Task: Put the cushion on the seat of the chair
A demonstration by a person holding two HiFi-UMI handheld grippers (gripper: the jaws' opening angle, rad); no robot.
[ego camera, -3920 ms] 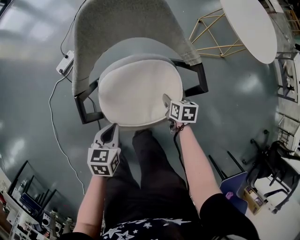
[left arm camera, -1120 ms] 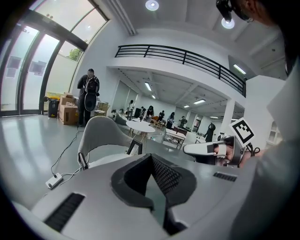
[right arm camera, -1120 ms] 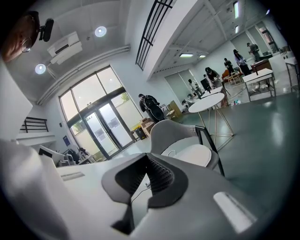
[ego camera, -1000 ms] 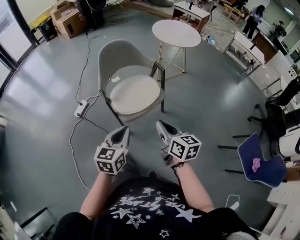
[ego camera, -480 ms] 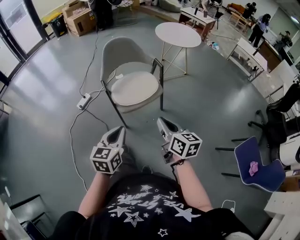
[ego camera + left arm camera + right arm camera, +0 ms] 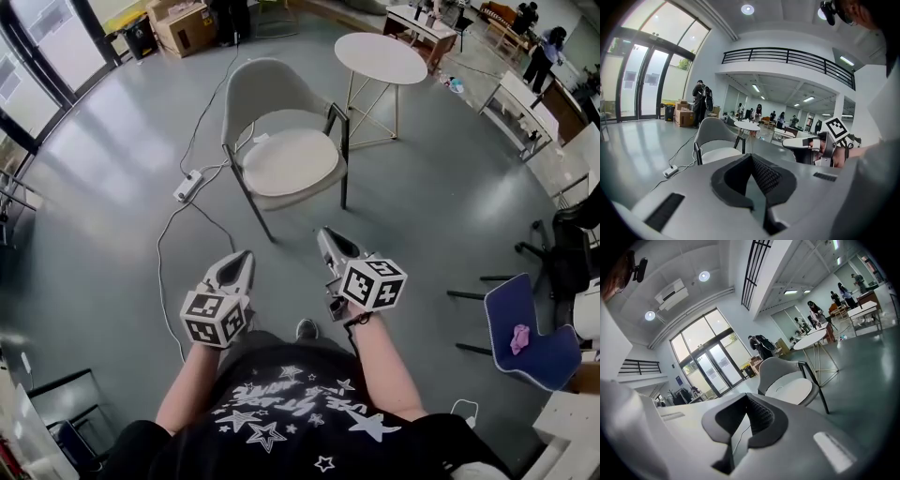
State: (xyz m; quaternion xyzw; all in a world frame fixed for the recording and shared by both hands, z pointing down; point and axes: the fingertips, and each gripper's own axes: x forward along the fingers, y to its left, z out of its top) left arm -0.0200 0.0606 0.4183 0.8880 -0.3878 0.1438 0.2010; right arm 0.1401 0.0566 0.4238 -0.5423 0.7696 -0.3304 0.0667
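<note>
The grey armchair (image 6: pixel 281 103) stands on the floor ahead, and the round cream cushion (image 6: pixel 292 161) lies flat on its seat. Both grippers hang well short of the chair, above the floor in front of the person's body. My left gripper (image 6: pixel 246 255) is shut, with nothing between its fingers. My right gripper (image 6: pixel 325 232) is also shut and empty. In the left gripper view the chair (image 6: pixel 712 133) and cushion (image 6: pixel 720 154) show beyond the closed left gripper (image 6: pixel 752 157). The right gripper view shows the cushion (image 6: pixel 793 390) on the chair (image 6: pixel 780 367) past the closed right gripper (image 6: pixel 746 397).
A round white table (image 6: pixel 381 56) on thin gold legs stands behind the chair to the right. A power strip (image 6: pixel 188 185) and its cable lie on the floor left of the chair. A blue chair (image 6: pixel 525 342) sits at far right, cardboard boxes (image 6: pixel 178 19) at the back.
Both grippers have drawn back from the cushion's front edge, where they were earlier, and the chair now lies farther ahead. Over the last second the view has shifted, moving the chair rightward.
</note>
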